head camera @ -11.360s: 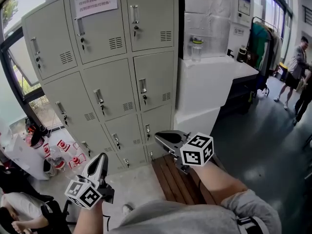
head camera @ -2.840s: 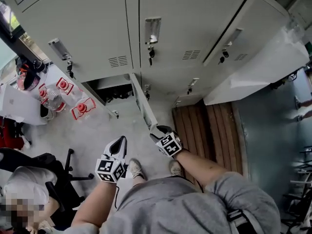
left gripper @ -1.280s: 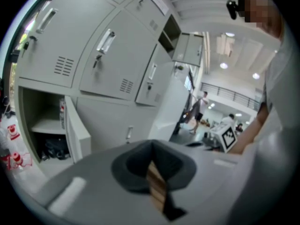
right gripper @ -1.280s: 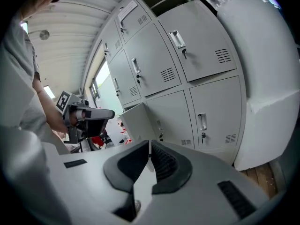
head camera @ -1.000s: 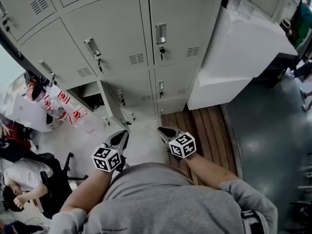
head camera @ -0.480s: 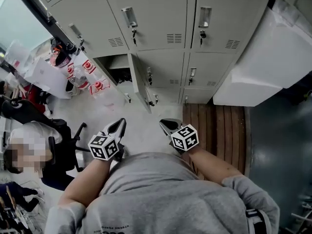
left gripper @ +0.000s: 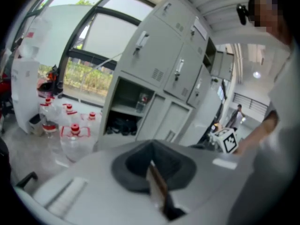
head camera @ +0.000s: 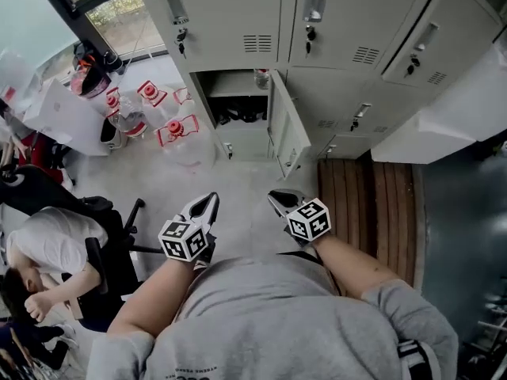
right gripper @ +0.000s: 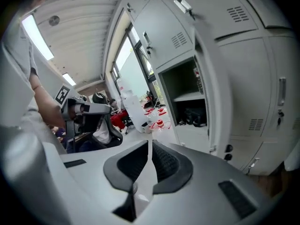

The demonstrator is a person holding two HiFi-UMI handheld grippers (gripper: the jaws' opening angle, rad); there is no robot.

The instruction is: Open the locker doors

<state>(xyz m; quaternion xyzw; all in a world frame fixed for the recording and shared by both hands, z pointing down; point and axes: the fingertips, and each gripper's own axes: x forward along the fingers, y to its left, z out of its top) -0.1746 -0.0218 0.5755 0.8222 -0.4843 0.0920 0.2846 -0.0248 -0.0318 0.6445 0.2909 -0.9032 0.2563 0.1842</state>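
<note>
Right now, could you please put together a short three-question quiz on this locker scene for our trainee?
1. True or false: the right gripper grips the open locker door.
2. What stands on the floor to the left of the open compartment in the head view? A. red-capped water bottles; B. a ladder; C. a bicycle.
3. How many locker doors stand open in the head view?

Key
1. False: its jaws are together on nothing, short of the door.
2. A.
3. One.
</note>
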